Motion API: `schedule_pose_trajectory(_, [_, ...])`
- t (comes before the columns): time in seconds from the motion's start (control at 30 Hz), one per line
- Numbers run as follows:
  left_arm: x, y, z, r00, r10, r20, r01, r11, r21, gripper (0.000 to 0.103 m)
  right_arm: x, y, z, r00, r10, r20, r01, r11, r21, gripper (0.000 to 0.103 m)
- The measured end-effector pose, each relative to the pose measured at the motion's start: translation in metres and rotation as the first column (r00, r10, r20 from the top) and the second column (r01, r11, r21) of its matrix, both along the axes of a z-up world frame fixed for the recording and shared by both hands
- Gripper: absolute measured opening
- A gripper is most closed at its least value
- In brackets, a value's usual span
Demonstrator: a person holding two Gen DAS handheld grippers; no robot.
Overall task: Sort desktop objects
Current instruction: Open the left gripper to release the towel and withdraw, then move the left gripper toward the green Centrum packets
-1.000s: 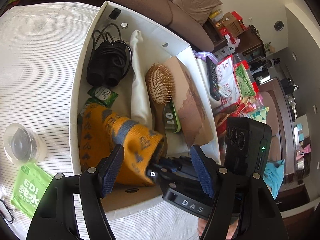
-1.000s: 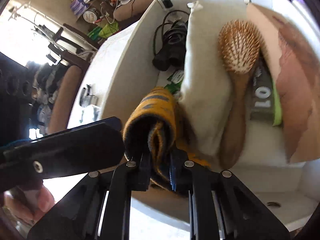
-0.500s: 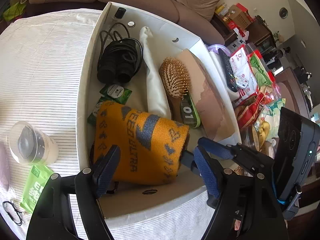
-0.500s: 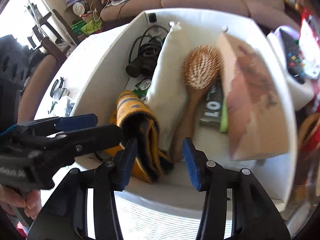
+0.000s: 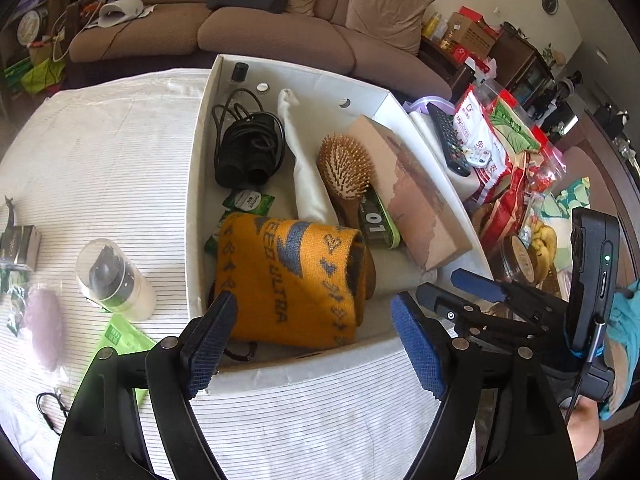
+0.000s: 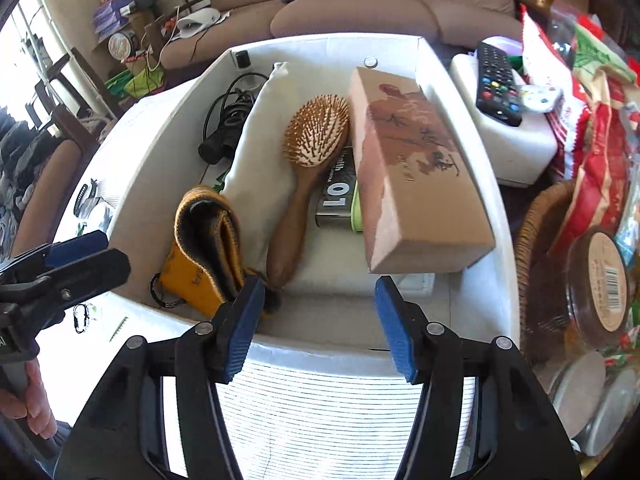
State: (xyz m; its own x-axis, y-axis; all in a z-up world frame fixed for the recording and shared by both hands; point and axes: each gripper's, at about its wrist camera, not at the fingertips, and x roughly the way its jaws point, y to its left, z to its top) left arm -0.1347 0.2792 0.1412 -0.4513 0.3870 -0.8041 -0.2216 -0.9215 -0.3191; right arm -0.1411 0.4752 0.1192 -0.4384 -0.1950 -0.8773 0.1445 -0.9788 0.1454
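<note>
1. Left wrist view: left gripper [image 5: 312,336] wide and opening further, nothing between the pads, hovering over the near wall of the white box [image 5: 320,356].
2. Orange knit sock [image 5: 288,280] lies inside the box, near corner, free of both grippers.
3. Right gripper [image 6: 316,320] about half open, opening, empty.
4. Hairbrush [image 6: 308,160] and brown carton [image 6: 416,176] alongside; a dark ring under the sock, possibly a carabiner.

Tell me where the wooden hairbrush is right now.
The wooden hairbrush lies inside the white box, bristles up, mid-frame in both wrist views, between the cream cloth pouch and the tall brown carton.
</note>
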Motion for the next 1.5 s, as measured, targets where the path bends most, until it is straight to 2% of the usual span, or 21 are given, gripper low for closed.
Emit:
schedule_pose_trajectory(0.13, [0.008, 0.0, 0.005, 1.0, 0.001, -0.018, -0.002, 0.999, -0.047, 0.082, 0.006, 0.003, 0.005, 1.0, 0.001, -0.009, 0.0, 1.0, 0.0, 0.056])
schedule_pose_trajectory(0.33, [0.023, 0.001, 0.008, 0.999, 0.009, -0.047, -0.014, 0.994, -0.107, 0.086, 0.018, 0.001, 0.012, 1.0, -0.008, -0.027, 0.009, 1.0, 0.016, 0.069])
schedule_pose_trajectory(0.4, [0.028, 0.001, 0.011, 0.999, 0.013, -0.052, -0.019, 0.994, -0.111, 0.091, 0.022, 0.002, 0.014, 0.999, -0.008, -0.032, 0.008, 1.0, 0.004, 0.082])
schedule_pose_trajectory(0.43, [0.031, 0.0, 0.012, 0.998, 0.018, -0.055, -0.024, 0.994, -0.107, 0.096, 0.024, 0.002, 0.016, 0.999, -0.009, -0.035, 0.009, 1.0, 0.001, 0.098])
schedule_pose_trajectory(0.47, [0.033, -0.002, 0.013, 0.998, 0.022, -0.056, -0.028, 0.994, -0.103, 0.098, 0.026, 0.003, 0.018, 0.999, -0.012, -0.039, 0.012, 1.0, 0.0, 0.103])
schedule_pose_trajectory(0.6, [0.042, -0.004, 0.02, 0.997, 0.032, -0.07, -0.04, 0.994, -0.104, 0.103, 0.035, 0.006, 0.026, 0.998, -0.029, -0.054, 0.028, 1.0, -0.009, 0.103])
schedule_pose_trajectory(0.93, [0.079, -0.017, 0.038, 0.991, 0.038, -0.129, -0.063, 0.979, -0.192, 0.103, 0.068, -0.005, 0.047, 0.996, -0.02, -0.082, 0.019, 1.0, -0.005, 0.103])
schedule_pose_trajectory(1.07, [0.097, -0.033, 0.043, 0.988, 0.045, -0.145, -0.073, 0.979, -0.19, 0.103, 0.086, -0.019, 0.057, 0.994, -0.008, -0.106, 0.009, 1.0, 0.006, 0.103])
schedule_pose_trajectory(1.23, [0.123, -0.064, 0.048, 0.982, 0.048, -0.184, -0.087, 0.973, -0.214, 0.103, 0.109, -0.04, 0.069, 0.991, 0.005, -0.134, -0.007, 1.0, -0.008, 0.103])
schedule_pose_trajectory(1.5, [0.157, -0.14, 0.046, 0.966, 0.102, -0.24, -0.167, 0.948, -0.27, 0.103, 0.137, -0.092, 0.073, 0.984, 0.047, -0.171, -0.043, 0.999, 0.031, 0.103])
